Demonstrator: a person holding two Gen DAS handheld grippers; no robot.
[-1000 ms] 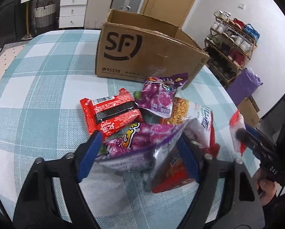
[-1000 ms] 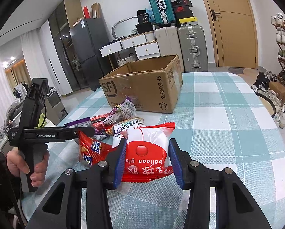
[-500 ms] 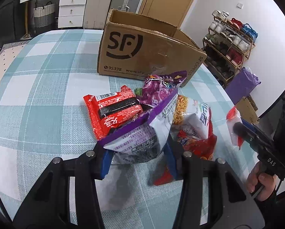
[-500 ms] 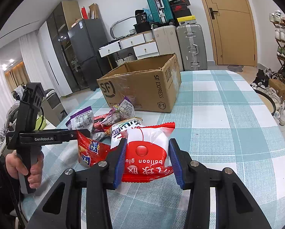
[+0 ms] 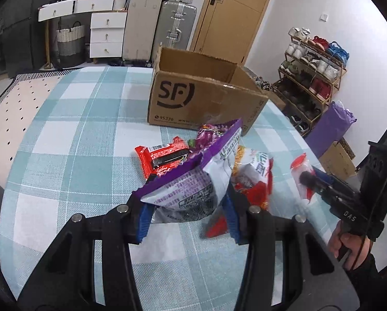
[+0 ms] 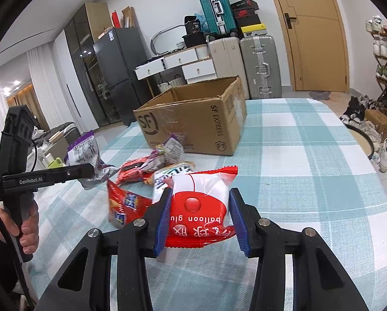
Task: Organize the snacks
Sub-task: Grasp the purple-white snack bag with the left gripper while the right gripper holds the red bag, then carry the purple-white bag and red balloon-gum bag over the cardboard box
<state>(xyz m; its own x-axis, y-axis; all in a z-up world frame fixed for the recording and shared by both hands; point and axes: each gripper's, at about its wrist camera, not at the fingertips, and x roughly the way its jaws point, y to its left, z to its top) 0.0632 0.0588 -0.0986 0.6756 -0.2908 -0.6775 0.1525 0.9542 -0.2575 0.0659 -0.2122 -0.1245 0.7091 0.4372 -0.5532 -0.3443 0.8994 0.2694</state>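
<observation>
My left gripper [image 5: 185, 207] is shut on a purple and silver snack bag [image 5: 193, 181] and holds it lifted above the table; the bag also shows in the right wrist view [image 6: 85, 155]. My right gripper [image 6: 200, 212] is shut on a red and white balloon-glue packet [image 6: 200, 204], held just above the table. A pile of snacks lies between them: a red packet [image 5: 162, 158], a purple bag [image 5: 209, 134], a noodle bag [image 5: 255, 163] and a red chip bag [image 6: 123, 204]. An open SF cardboard box [image 5: 201, 98] stands behind the pile.
The round table has a teal checked cloth [image 5: 71, 134]. A shoe rack [image 5: 312, 70] and a purple bag [image 5: 331, 127] stand to the right of the table. Suitcases [image 6: 258, 64] and drawers stand by the far wall near a door.
My left gripper closed on the purple and silver bag and lifted it off the pile, tilting it upward. My right gripper kept its hold on the balloon-glue packet and barely moved.
</observation>
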